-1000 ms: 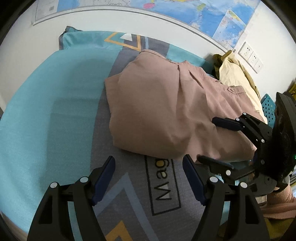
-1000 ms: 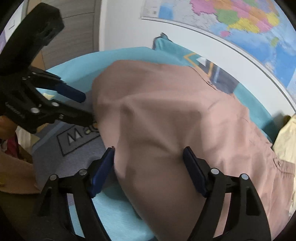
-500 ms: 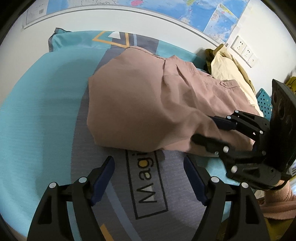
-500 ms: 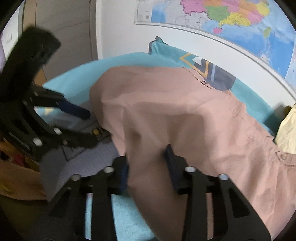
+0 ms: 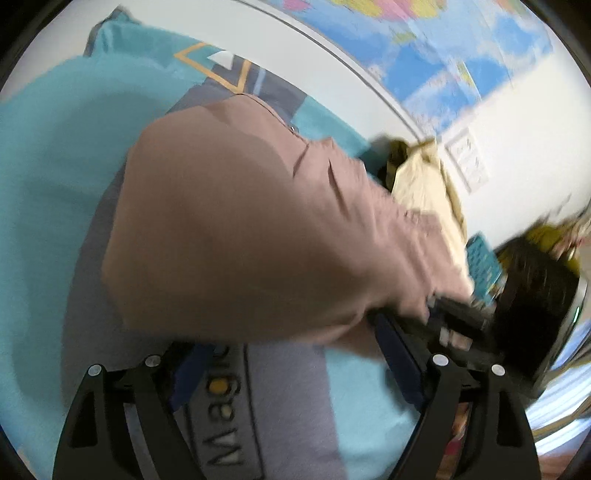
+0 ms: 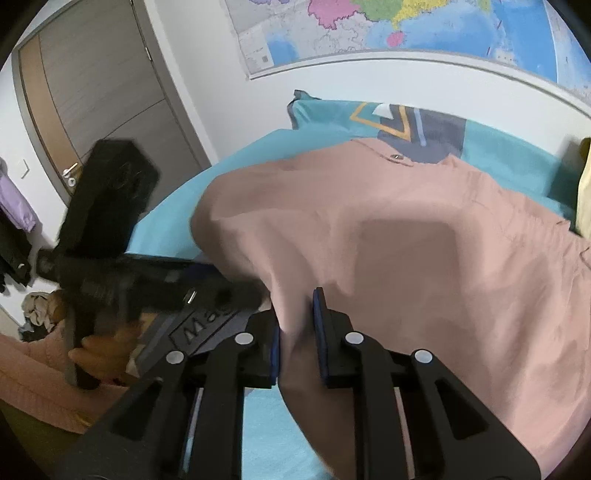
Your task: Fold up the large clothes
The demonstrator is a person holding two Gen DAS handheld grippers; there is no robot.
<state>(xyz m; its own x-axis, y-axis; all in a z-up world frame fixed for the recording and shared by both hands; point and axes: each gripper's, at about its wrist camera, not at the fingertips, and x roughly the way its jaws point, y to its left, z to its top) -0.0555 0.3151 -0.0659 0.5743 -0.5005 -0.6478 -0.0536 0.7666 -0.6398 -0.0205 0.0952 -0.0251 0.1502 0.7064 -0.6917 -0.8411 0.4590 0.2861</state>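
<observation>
A large pinkish-brown garment lies bunched on the teal and grey bedspread. My left gripper is open and its jaws are still opening. The garment's near edge hangs just above and between the fingers, and the pads do not press on it. In the right wrist view my right gripper is closing, with its blue pads pinching a raised fold of the garment. The left gripper shows blurred at the garment's left edge. The right gripper appears blurred at the garment's right corner.
A pale yellow garment lies heaped at the bed's far right, beside a blue perforated basket. A teal pillow sits by the wall under a map. A grey door stands at left, with clothes piled on the floor.
My right gripper has gone from wide open to pinched on a fold of the garment and has raised it. The left gripper has come in to the garment's near edge, and both views have rolled.
</observation>
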